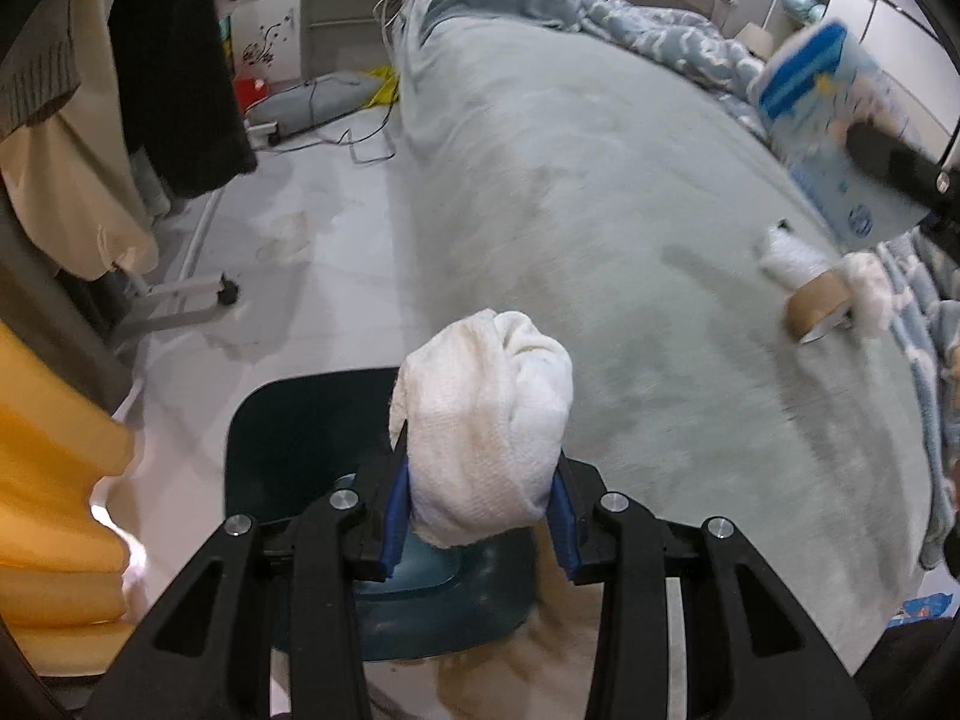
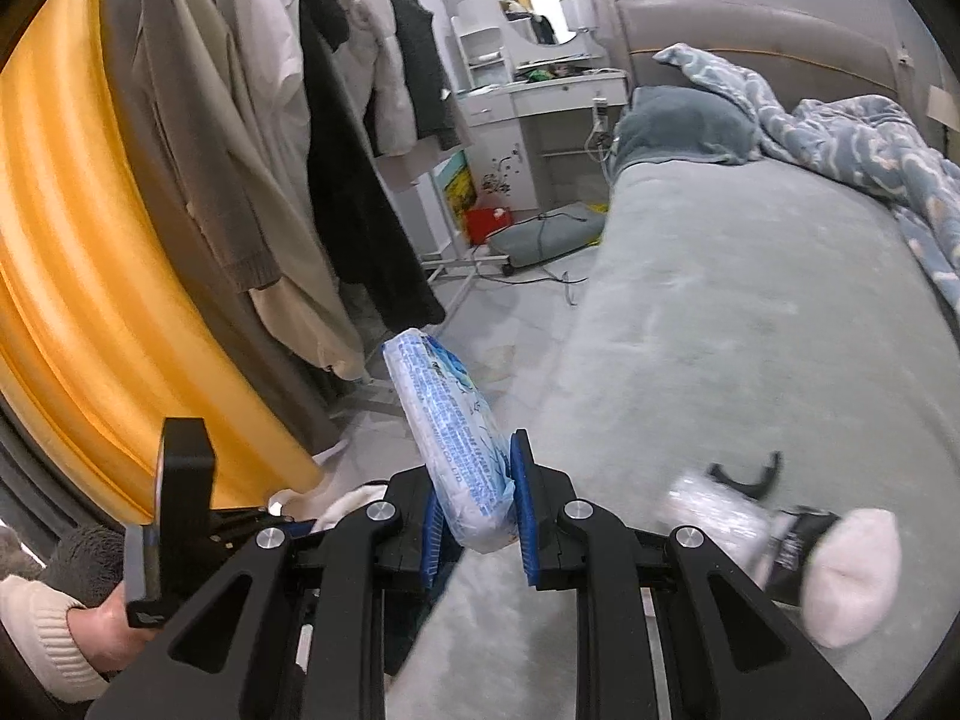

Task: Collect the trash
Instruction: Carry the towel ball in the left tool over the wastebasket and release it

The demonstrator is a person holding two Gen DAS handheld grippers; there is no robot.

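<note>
My left gripper [image 1: 480,510] is shut on a crumpled white tissue wad [image 1: 486,420] and holds it over the dark teal trash bin [image 1: 288,432] beside the bed. My right gripper [image 2: 477,516] is shut on a blue and white plastic tissue pack [image 2: 447,426], held at the bed's edge; the pack also shows in the left wrist view [image 1: 840,120]. On the grey bedsheet lie a brown tape roll [image 1: 819,306], a white wad [image 1: 792,258] and another white wad [image 2: 852,576] next to a clear wrapper [image 2: 720,516].
A grey bed [image 2: 750,300] with a blue patterned quilt [image 2: 870,144] fills the right. A clothes rack with hanging coats [image 2: 312,138] and a yellow curtain [image 2: 78,240] stand left. A white dresser [image 2: 540,102], cables and a red box [image 2: 489,222] lie beyond on the floor.
</note>
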